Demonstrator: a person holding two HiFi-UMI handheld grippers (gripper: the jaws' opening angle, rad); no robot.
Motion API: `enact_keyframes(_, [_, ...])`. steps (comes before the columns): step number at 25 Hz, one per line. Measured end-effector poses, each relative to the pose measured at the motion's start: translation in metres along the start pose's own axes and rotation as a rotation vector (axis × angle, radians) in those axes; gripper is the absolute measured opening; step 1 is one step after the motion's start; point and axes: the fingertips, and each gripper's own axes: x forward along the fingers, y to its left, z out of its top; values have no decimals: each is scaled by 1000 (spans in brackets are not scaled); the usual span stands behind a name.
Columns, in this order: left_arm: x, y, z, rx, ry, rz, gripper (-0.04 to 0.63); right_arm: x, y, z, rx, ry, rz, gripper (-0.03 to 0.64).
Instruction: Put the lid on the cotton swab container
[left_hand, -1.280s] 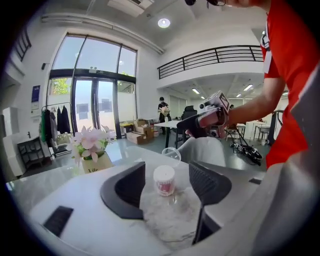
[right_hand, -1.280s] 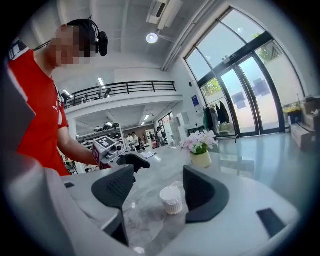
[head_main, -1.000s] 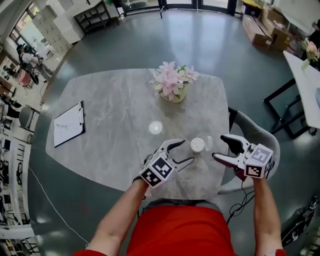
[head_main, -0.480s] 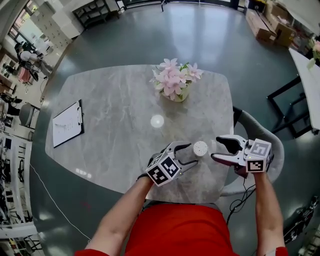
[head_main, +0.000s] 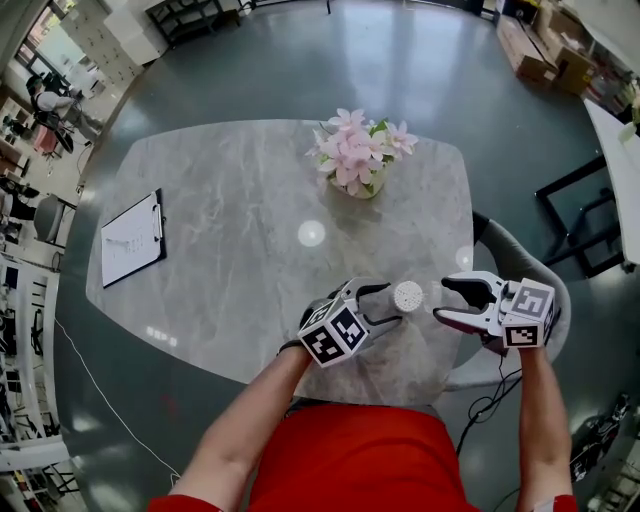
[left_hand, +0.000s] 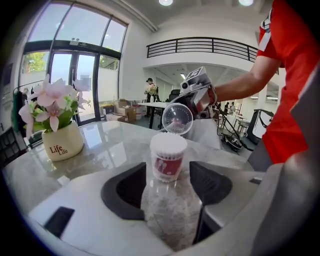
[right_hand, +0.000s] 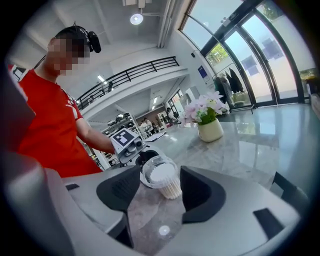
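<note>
The cotton swab container (head_main: 407, 295) stands upright and uncovered near the table's front right edge, packed with white swabs (left_hand: 168, 144). My left gripper (head_main: 388, 304) is open, and the container's base sits just between its fingertips (left_hand: 167, 182) without touching them. The clear round lid (left_hand: 177, 118) is up at container-top height, on edge, between the jaws of my right gripper (head_main: 440, 300). Those jaws are closing on the lid (right_hand: 156, 171), with the pads at its rim. The lid hangs just right of the container.
The grey marble table (head_main: 230, 200) carries a cream vase of pink flowers (head_main: 357, 165) at the back and a clipboard (head_main: 130, 240) at the far left. A grey chair (head_main: 510, 265) stands against the table's right edge, under my right gripper.
My left gripper has moved right until its fingertips flank the container. The right gripper's jaws have narrowed around the lid and shifted slightly right.
</note>
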Motion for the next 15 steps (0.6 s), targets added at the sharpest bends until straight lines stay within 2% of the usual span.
enact_keyframes(9, [4,-3,4,20,-7,-30,284,19,5,8,-31,37,15,200])
enact_keyframes(15, [5,-3,4,31,-15,-38,258,36,4,7,-86,116,-70,195])
